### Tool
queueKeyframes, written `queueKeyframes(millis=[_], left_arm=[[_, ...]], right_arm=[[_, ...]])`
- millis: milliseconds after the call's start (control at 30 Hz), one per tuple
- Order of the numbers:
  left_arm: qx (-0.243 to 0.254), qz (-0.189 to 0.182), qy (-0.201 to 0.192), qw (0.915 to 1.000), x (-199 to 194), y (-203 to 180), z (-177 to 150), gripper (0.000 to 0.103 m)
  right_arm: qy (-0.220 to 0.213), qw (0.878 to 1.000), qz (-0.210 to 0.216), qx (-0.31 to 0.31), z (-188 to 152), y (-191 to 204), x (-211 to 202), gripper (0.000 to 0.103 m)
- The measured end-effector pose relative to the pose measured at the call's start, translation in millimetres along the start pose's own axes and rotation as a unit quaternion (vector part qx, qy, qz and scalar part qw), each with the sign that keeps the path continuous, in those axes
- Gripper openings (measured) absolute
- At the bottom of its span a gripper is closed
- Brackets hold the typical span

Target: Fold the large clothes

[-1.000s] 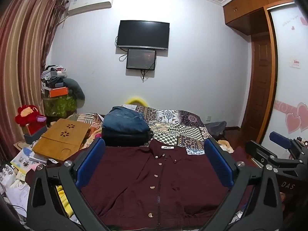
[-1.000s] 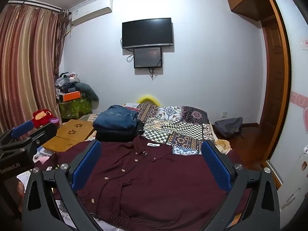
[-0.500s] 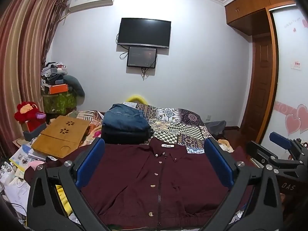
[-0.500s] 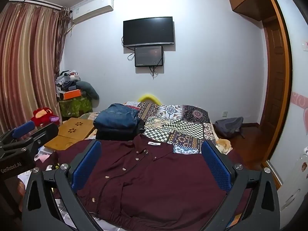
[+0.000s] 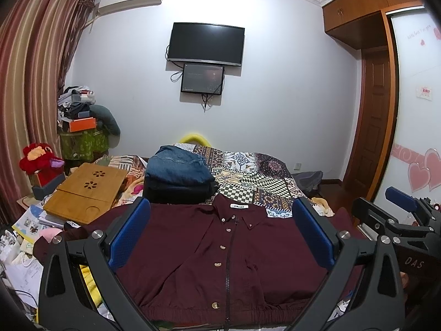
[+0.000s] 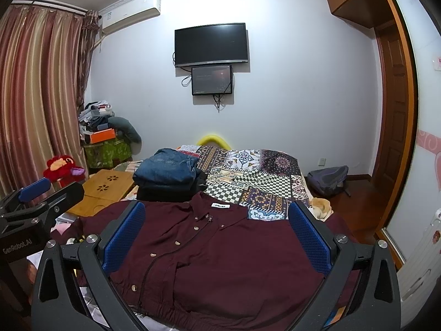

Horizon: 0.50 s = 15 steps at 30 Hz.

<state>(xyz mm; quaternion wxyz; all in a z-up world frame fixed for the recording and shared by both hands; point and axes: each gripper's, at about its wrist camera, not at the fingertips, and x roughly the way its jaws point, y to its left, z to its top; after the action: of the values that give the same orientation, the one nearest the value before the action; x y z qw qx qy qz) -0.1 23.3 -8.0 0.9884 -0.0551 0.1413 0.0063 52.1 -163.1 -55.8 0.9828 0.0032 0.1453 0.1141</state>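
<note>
Maroon shirt [image 5: 220, 251] lies flat on the bed [image 5: 256, 176], buttoned front up, collar pointing away from me, hem nearest. My left tool [image 5: 220, 237] and right tool [image 6: 217, 237] hover above it, both spread wide and empty (only the right view shows the backpack [image 6: 328, 176]).

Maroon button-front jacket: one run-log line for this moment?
maroon button-front jacket flat on bed, unfolded | left gripper open | right gripper open | no contact
</note>
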Motion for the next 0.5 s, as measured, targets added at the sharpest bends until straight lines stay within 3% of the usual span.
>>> queueKeyframes(millis=[500], left_arm=[[0.005, 0.002, 0.001, 1.0000, 3.4, -2.2, 1.8, 0.103]], right_arm=[[-0.006, 1.000, 0.004, 0.013, 5.8, -4.7, 1.6, 0.103]])
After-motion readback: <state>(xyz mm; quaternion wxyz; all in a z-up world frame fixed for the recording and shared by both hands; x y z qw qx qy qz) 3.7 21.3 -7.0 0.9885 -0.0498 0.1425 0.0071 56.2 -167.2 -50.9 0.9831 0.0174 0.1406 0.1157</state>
